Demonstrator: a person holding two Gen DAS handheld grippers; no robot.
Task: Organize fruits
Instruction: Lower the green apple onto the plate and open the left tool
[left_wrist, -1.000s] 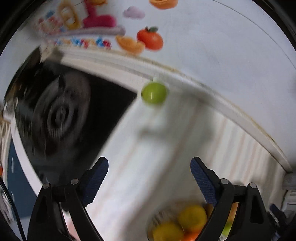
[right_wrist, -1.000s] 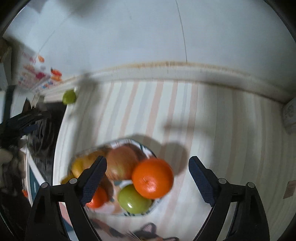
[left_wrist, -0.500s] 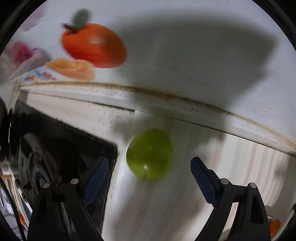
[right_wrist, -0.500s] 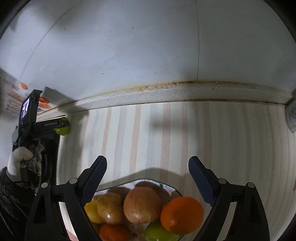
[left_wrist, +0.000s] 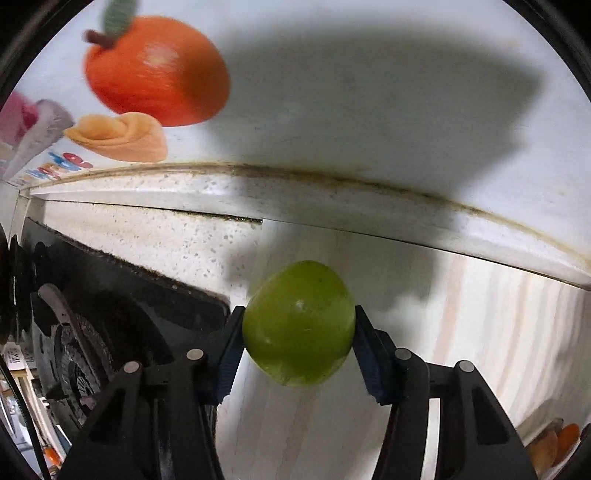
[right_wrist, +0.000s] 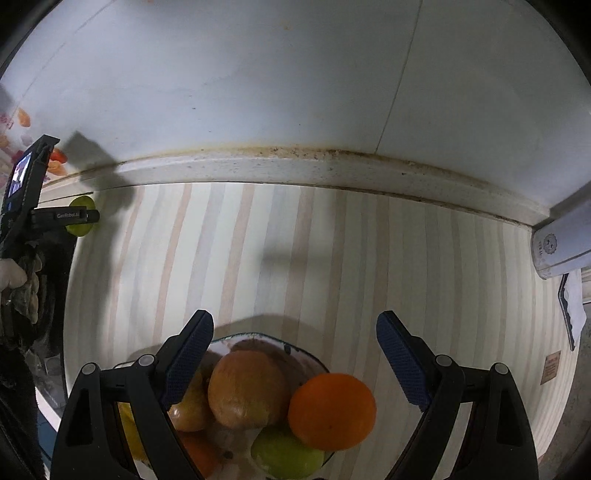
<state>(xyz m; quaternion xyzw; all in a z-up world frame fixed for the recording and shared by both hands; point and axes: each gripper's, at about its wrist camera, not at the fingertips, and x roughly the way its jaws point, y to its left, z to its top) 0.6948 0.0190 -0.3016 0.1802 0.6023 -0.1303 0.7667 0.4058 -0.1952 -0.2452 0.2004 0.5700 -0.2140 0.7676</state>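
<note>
Left wrist view: left claw (left_wrist: 299, 347) pointing steeply down at the striped bench (left_wrist: 498, 332), jaws closing, blue pads (left_wrist: 231, 350) touching both flanks of a green apple (left_wrist: 299, 323) standing near the back ledge (left_wrist: 258, 199). Black gas stove (left_wrist: 110, 317) just to the picture's left of the apple. On the wall behind, a sticker (left_wrist: 155, 70) with a painted orange fruit, a peach-coloured swirl and small coloured lettering, too blurred to read. Edge of a fruit plate (left_wrist: 554, 446) peeking in at the lower right corner.

Right wrist view: right claw (right_wrist: 295, 354) spread wide, nothing between its pads, hovering over a plate (right_wrist: 306, 354) piled with fruit: an orange (right_wrist: 331, 410), a brown pear-like fruit (right_wrist: 248, 389), a green apple (right_wrist: 284, 458), yellow and orange pieces behind the left finger. Far left, the left claw (right_wrist: 79, 218) gripping the lone green apple (right_wrist: 82, 203), its finger printed "GenRobot.AI"; a gloved hand (right_wrist: 14, 273) on its handle. At the right edge, a white container (right_wrist: 561, 243) with a round emblem, text unreadable, and a small brown label (right_wrist: 552, 367) on the bench, also illegible.
</note>
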